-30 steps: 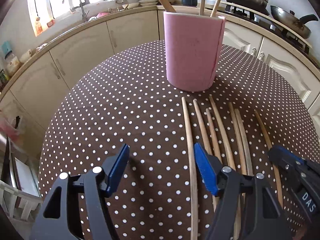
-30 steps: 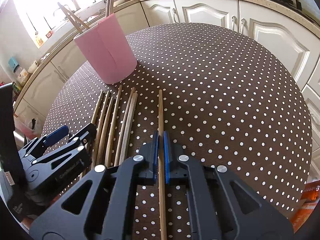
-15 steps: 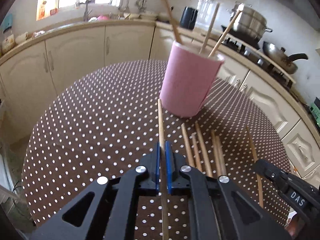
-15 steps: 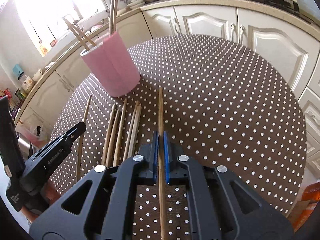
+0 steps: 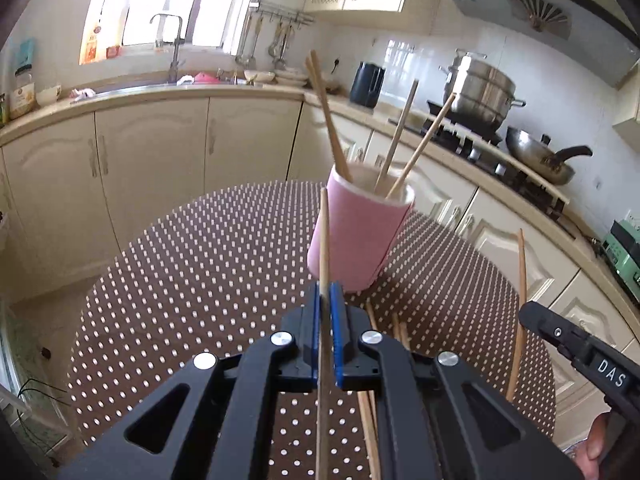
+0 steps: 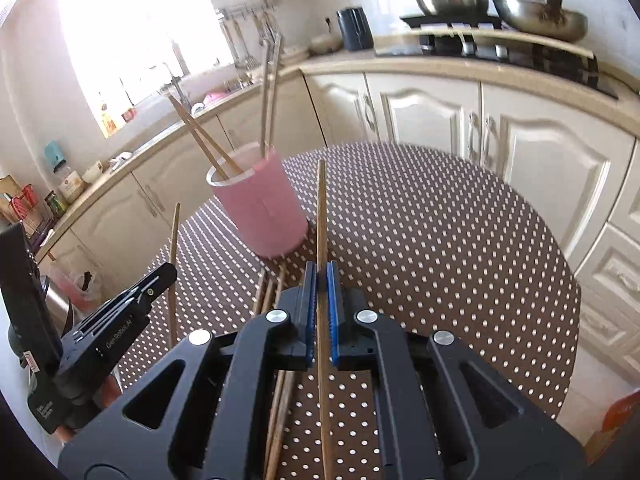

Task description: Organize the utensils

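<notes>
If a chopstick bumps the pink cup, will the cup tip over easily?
Possibly. The pink cup is tall, looks light, and already holds leaning chopsticks that shift weight sideways. Its base sits flat on the dotted tablecloth, so a gentle touch is probably harmless.

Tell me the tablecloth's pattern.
Brown with small white polka dots; the tablecloth shows best in the right wrist view.

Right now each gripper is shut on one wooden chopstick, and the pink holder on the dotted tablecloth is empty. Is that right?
Not quite. Both the left gripper and right gripper do clamp a chopstick each, but the pink holder is not empty: the left wrist view shows several chopsticks standing in it.
</notes>
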Action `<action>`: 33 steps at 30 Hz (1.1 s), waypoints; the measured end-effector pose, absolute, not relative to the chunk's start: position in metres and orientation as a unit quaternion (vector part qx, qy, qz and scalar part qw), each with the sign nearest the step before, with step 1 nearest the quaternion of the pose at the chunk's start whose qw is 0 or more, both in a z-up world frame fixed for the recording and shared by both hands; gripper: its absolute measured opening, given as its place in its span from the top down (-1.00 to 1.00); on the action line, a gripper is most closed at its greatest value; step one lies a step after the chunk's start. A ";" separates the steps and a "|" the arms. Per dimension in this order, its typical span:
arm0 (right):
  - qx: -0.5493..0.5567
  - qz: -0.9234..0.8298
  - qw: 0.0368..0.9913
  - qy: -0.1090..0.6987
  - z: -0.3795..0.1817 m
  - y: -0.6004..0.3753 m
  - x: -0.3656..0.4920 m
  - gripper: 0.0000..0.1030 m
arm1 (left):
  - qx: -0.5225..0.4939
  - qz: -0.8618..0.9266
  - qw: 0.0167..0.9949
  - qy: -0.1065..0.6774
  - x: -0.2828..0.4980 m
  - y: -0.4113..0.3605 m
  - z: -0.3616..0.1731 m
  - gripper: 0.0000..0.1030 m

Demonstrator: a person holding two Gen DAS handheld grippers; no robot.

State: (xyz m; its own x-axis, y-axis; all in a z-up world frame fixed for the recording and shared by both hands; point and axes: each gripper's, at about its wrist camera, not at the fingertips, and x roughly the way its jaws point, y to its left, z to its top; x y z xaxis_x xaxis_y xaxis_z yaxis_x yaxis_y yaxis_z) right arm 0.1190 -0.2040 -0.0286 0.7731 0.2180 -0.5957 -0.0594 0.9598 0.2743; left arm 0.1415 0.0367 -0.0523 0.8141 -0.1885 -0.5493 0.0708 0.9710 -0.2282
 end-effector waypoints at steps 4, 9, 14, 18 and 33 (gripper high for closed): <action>0.112 0.074 0.940 0.313 -0.015 -0.201 0.116 0.89 | -0.096 -0.068 0.956 0.267 0.138 0.038 -0.035 0.88; 0.104 0.076 0.948 0.291 -0.001 -0.199 0.114 0.89 | -0.087 -0.070 0.965 0.238 0.136 0.037 -0.013 0.88; 0.111 0.071 0.954 0.269 0.017 -0.199 0.112 0.90 | -0.082 -0.044 0.971 0.220 0.139 0.035 0.003 0.88; 0.115 0.070 0.958 0.253 0.029 -0.199 0.115 0.90 | -0.088 -0.039 0.973 0.208 0.145 0.038 0.012 0.88; 0.103 0.071 0.971 0.204 0.084 -0.191 0.156 0.90 | -0.068 -0.027 0.989 0.127 0.161 0.033 0.068 0.98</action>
State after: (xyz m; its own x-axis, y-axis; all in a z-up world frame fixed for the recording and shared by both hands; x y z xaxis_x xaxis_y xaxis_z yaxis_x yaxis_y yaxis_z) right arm 0.1556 -0.1906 0.0836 0.9070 0.1800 -0.3806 -0.0962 0.9687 0.2287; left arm 0.1611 0.0330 0.0677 0.9663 -0.0698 -0.2477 0.0352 0.9893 -0.1414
